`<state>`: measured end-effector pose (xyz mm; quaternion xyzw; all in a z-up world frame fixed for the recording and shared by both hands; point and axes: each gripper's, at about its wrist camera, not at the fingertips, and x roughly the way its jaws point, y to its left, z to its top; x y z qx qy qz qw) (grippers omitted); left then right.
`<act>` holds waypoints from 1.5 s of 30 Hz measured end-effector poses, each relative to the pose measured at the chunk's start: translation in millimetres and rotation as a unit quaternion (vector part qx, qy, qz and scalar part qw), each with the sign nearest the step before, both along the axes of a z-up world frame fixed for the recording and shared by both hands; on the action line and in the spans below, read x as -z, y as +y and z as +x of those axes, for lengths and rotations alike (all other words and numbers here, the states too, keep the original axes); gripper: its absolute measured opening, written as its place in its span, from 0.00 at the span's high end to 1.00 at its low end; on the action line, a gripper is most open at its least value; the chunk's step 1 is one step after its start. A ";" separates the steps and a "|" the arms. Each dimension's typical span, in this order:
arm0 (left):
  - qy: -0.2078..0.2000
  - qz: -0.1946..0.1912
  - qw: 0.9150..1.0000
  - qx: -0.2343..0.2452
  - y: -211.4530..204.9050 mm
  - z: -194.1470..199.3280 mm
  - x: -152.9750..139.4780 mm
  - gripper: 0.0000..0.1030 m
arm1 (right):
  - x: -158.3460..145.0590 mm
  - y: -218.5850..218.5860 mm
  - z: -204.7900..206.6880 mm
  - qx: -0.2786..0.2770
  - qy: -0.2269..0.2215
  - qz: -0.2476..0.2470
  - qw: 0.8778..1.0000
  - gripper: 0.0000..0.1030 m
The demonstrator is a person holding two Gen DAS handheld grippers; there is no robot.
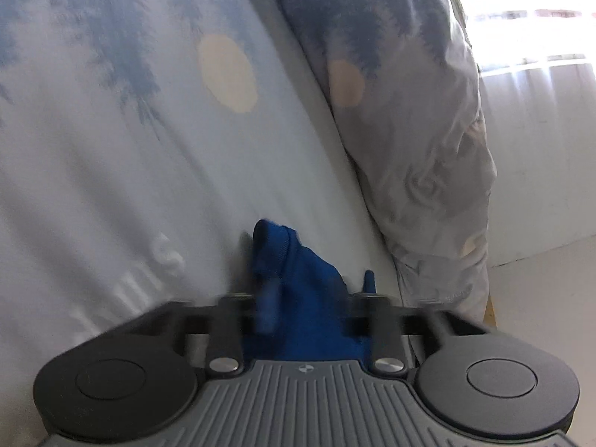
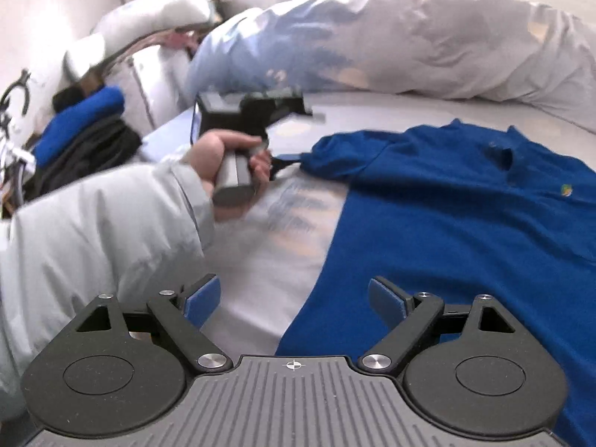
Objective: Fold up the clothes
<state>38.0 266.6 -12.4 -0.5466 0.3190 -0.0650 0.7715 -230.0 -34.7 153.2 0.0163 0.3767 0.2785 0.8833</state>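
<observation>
We see the left tool [image 1: 316, 283] pinching the sleeve [image 1: 294, 260] of the blue polo shirt [image 2: 447, 216]. Bunched cloth fills the gap between its fingers, though blur softens their tips. Beyond this tool lies the pale printed bed sheet [image 1: 111, 186], and a crumpled duvet [image 1: 409, 111] rises to its right.

The right tool [image 2: 294, 294] stands spread wide with nothing between its blue pads. It hangs over the shirt's lower edge. Far to its left sits a pile of dark and blue clothes [image 2: 82, 126]. Nearer in, a grey jacket sleeve [image 2: 93, 231] leads to the hand [image 2: 223, 156] that grips the left tool's handle. Ahead and to the right the shirt lies flat on the bed, front up, collar away from the tool.
</observation>
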 end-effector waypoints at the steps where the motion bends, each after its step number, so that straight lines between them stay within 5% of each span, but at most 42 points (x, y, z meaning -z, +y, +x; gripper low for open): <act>1: -0.003 0.001 1.000 0.001 -5.2 2.2 0.3 0.78 | -0.9 -1.3 1.8 0.002 -0.003 -0.002 1.000 0.14; 3: -0.007 0.003 1.000 0.002 -17.3 5.1 -2.6 0.84 | -2.1 -6.3 2.7 0.008 -0.009 -0.008 1.000 0.13; 8: -0.091 0.059 0.993 0.054 -69.8 9.6 -53.2 0.84 | -5.7 -36.8 4.7 0.055 -0.021 -0.006 0.998 0.13; 12: -0.148 0.104 0.961 0.207 -164.3 9.2 -75.8 0.84 | -12.1 -75.2 9.6 0.112 -0.044 -0.002 0.993 0.13; 14: -0.140 0.136 0.948 0.251 -205.4 -1.2 -70.9 0.85 | -13.8 -95.4 14.7 0.142 -0.049 0.003 0.989 0.13; 16: -0.126 0.164 0.950 0.235 -216.1 -11.6 -67.8 0.84 | -13.9 -110.9 19.5 0.167 -0.051 0.006 0.985 0.13; 18: -0.105 0.137 0.969 0.174 -196.8 -16.4 -63.0 0.76 | -12.0 -119.6 21.1 0.179 -0.059 0.008 0.982 0.13; 22: -0.052 0.100 0.994 0.015 -123.1 -28.1 -59.8 0.33 | 2.2 -124.5 21.6 0.180 -0.055 0.023 0.982 0.12; 25: 0.018 0.108 0.992 -0.064 -78.9 -36.2 -65.6 0.16 | 15.7 -123.7 20.4 0.177 -0.047 0.032 0.983 0.11; 34: 0.114 0.095 0.987 -0.056 -44.7 -2.2 -42.9 0.16 | 39.1 -110.1 20.6 0.172 -0.027 0.054 0.983 0.11; 39: 0.122 0.131 0.983 -0.038 -50.5 30.9 -35.1 0.30 | 35.9 -105.7 15.5 0.166 -0.029 0.050 0.984 0.10; 41: 0.107 0.133 0.985 -0.040 -54.2 33.1 -36.1 0.79 | 33.4 -108.5 13.2 0.168 -0.032 0.043 0.984 0.10; 45: 0.049 0.130 0.990 -0.013 -73.4 8.7 -38.5 0.85 | 30.5 -120.8 15.7 0.186 -0.037 0.046 0.981 0.10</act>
